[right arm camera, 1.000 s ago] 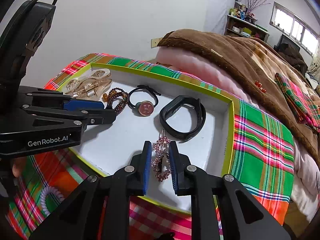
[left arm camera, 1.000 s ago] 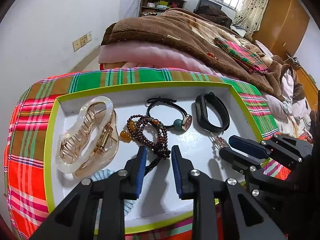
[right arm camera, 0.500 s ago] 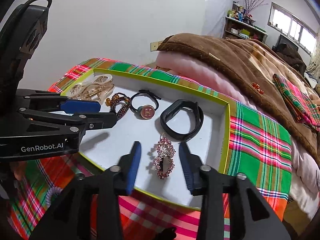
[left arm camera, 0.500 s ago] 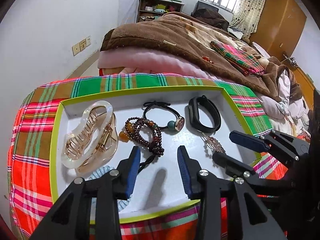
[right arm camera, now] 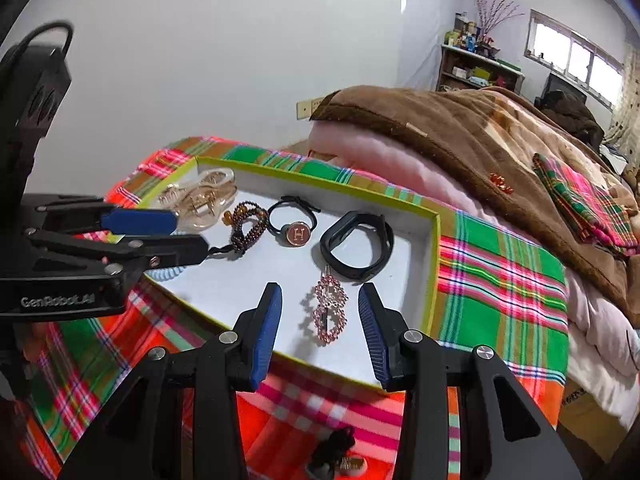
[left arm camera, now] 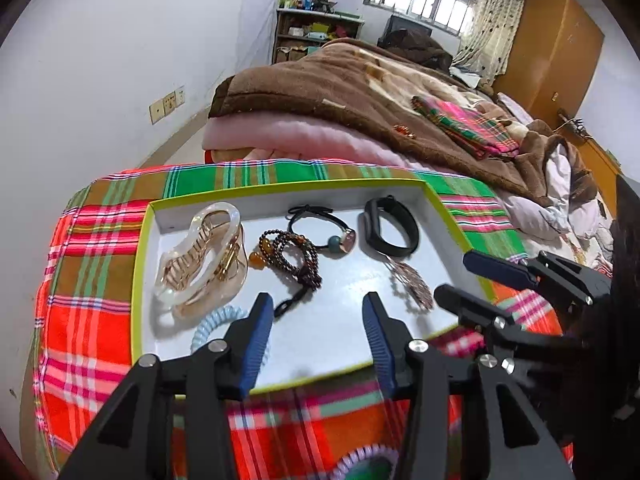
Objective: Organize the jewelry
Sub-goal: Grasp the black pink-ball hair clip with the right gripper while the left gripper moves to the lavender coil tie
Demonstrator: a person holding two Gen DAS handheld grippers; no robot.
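Observation:
A white tray with a lime rim (left arm camera: 138, 264) (right arm camera: 434, 264) lies on a plaid cloth. In it lie a clear hair claw (left arm camera: 200, 260) (right arm camera: 200, 196), a brown bead bracelet (left arm camera: 292, 256) (right arm camera: 246, 226), a black hair tie with an H charm (left arm camera: 320, 228) (right arm camera: 296, 230), a black wristband (left arm camera: 390, 232) (right arm camera: 356, 246), a pink rhinestone clip (left arm camera: 410, 284) (right arm camera: 328, 310) and a pale blue coil tie (left arm camera: 216, 320). My left gripper (left arm camera: 318, 312) (right arm camera: 188, 228) is open and empty above the tray's near edge. My right gripper (right arm camera: 318, 304) (left arm camera: 456, 276) is open, its fingers either side of the clip.
A lilac coil tie (left arm camera: 360, 460) and a dark hair accessory (right arm camera: 336, 452) lie on the plaid cloth in front of the tray. Brown and pink blankets (right arm camera: 440, 140) are piled behind the tray. A white wall (left arm camera: 100, 60) is to the left.
My right gripper opened and let the pink rhinestone clip go onto the tray floor. Both grippers have drawn back toward the tray's near edge, and the left one has opened wider.

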